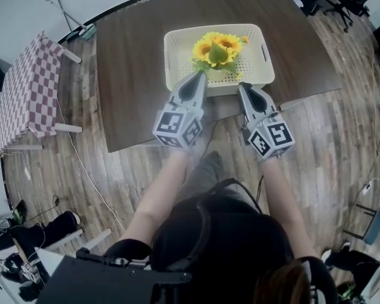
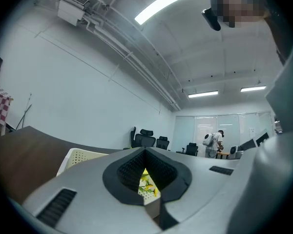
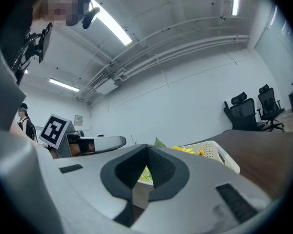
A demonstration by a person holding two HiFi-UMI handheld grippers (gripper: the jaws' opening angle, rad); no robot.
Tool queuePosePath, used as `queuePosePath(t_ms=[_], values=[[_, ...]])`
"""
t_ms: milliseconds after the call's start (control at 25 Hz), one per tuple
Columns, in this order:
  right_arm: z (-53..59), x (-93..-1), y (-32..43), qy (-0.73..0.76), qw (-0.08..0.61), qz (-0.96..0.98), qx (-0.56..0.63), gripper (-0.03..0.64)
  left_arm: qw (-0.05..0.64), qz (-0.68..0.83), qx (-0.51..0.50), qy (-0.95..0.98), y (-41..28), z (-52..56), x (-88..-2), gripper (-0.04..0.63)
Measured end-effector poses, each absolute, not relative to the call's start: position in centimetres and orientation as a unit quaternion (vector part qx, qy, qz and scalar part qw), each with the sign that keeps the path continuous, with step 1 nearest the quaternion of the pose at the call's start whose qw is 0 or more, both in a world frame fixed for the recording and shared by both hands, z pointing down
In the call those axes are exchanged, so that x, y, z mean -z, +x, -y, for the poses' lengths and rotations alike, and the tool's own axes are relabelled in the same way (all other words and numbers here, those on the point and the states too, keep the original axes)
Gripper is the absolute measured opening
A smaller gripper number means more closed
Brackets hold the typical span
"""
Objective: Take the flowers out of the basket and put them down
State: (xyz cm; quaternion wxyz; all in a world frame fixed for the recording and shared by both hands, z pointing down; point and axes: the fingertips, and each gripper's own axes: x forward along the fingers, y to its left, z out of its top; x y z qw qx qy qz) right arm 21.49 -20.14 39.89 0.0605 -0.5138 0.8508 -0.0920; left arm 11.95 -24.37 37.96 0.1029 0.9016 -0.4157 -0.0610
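The flowers (image 1: 216, 48) sit in the basket (image 1: 175, 49), upper centre on the tabletop (image 1: 130, 62). Just below, the left gripper (image 1: 201, 76) and right gripper (image 1: 242, 87) (both pressed together, empty) should probably spread before closing low on the bunch.

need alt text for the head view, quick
Seen from above, a person's left gripper and right gripper, both shut and empty, point at the near side of a cream basket of yellow flowers on a dark brown table. A checked cloth shows at left.
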Motion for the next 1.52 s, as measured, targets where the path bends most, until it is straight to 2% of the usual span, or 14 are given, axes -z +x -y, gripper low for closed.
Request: queuePosePath(t_ms=[840,920,1000,1080,1440,1480,1520], values=[[30.4,-38.3,25.1,-0.543,0.024,-0.834,0.095,0.002,0.161,0.414,0.04,0.895,12.3,34.3,-39.0,0.003],[31.4,-38.5,25.7,-0.547,0.018,-0.831,0.097,0.002,0.173,0.416,0.033,0.892,12.4,35.3,-39.6,0.034],[32.4,-39.0,26.1,-0.551,0.007,-0.828,0.103,0.003,0.187,0.419,0.024,0.888,12.5,36.2,-40.4,0.038],[33.4,-39.7,26.7,-0.556,-0.007,-0.823,0.115,0.003,0.204,0.418,0.014,0.885,12.7,37.0,-41.3,0.108],[36.6,-43.5,27.6,-0.561,-0.05,-0.801,0.202,0.012,0.241,0.411,-0.037,0.878,13.2,38.8,-44.2,0.193],[36.8,-43.9,27.6,-0.559,-0.055,-0.801,0.21,0.022,0.244,0.411,-0.04,0.877,13.3,38.9,-44.4,0.193],[37.0,-44.2,27.5,-0.555,-0.06,-0.801,0.218,0.065,0.248,0.411,-0.044,0.876,13.3,38.9,-44.6,0.197]])
